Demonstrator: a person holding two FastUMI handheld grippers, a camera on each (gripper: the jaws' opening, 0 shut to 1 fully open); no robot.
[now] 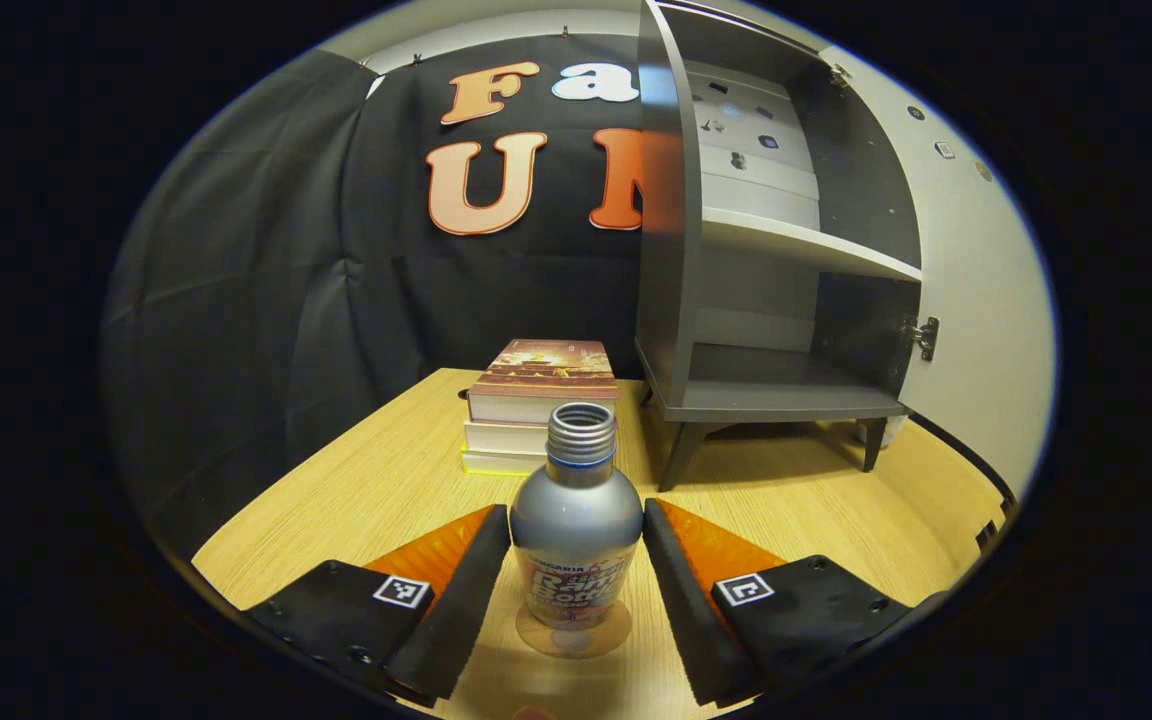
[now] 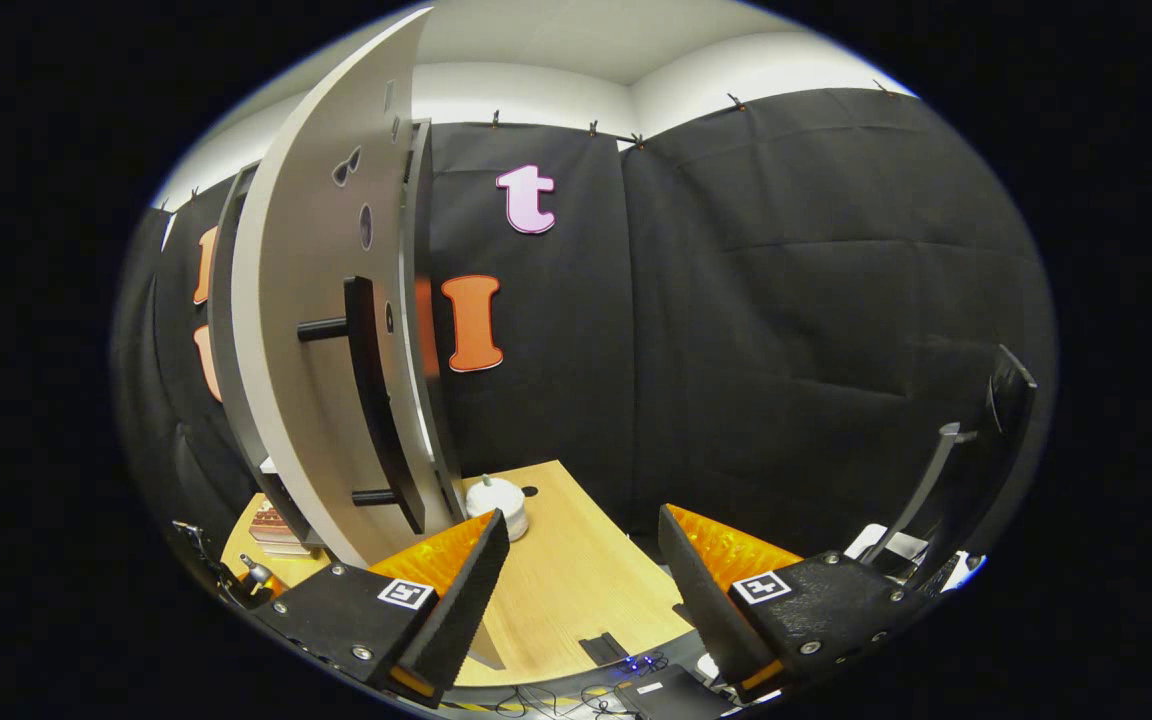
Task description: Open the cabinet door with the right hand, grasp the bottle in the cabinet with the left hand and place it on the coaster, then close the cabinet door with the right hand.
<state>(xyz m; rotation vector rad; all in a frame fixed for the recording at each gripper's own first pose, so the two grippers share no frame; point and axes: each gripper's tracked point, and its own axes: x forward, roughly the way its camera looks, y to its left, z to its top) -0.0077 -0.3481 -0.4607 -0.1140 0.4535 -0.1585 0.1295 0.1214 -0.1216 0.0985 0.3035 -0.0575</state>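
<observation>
Two steps look done: the cabinet door [image 2: 326, 330] stands open and the bottle [image 1: 576, 530] sits on the coaster [image 1: 574, 632] near the table's [image 1: 376, 490] front edge. Left gripper [image 1: 576, 585] is spread, flanking it untouched. Right gripper [image 2: 576, 590], spread and empty, must next reach the handle [image 2: 376, 400] to close up.

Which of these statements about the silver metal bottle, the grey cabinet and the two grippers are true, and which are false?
1. The silver metal bottle stands upright on the round clear coaster. True.
2. The bottle has a cap screwed on. False: its threaded neck is open.
3. The grey cabinet has its white door open. True.
4. The left gripper is empty. False: the bottle stands between its fingers, which look close to it or touching.
5. The right gripper is shut on the door's black bar handle. False: it is open and apart from the handle.
</observation>
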